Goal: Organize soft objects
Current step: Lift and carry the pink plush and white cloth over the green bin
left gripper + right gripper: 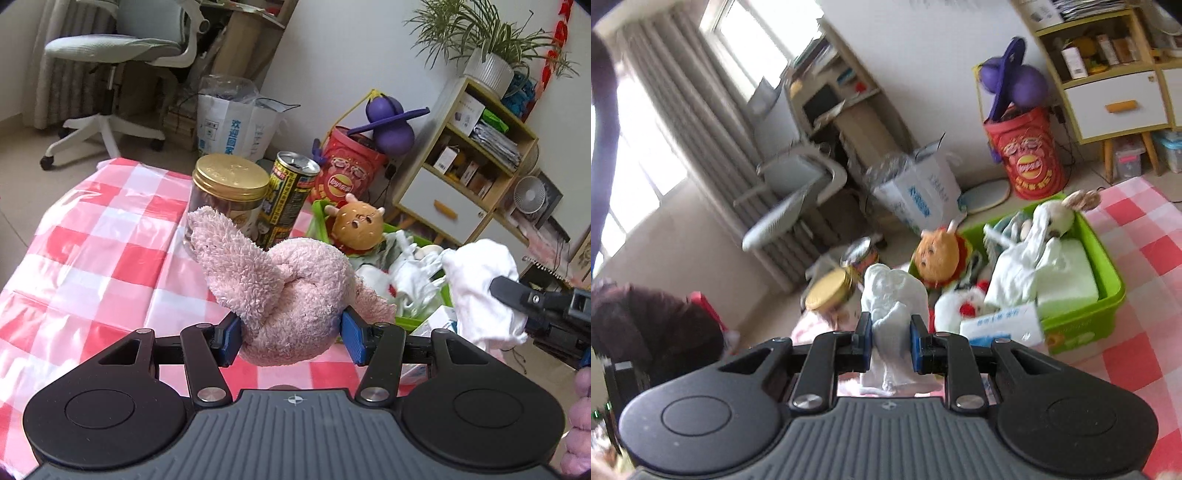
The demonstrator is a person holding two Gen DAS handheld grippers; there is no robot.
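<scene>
Holding a knotted pink fleece cloth (288, 295) between its blue pads, the left gripper (290, 338) stands about half open, both pads pressed into the bundle's flanks, and carries it clear of the desk (92, 251) with its red-and-white checked cover. The bundle's bulk sits between the pads, and one loose tail rises up and to the left in the left wrist view, toward the gold-lidded jar (229, 192) and the tall can (290, 195) behind it; its long axis therefore runs slantwise, low by the gripper and high at the tail's tip. The right gripper (889, 341) is clamped tight on a white cloth (892, 306), which stands nearly upright between the pads, a rounded wad above them and a shorter end hanging below. Beyond both lies the green bin (1108, 266), already holding a burger plush (938, 256), white gloves or cloth, a pale folded pack and other soft pieces. Judging from this, the sorting is well along: much is in the bin, two cloths are in the air near it, and they have yet to be set inside. The jar and can look like hard things that stay out.
</scene>
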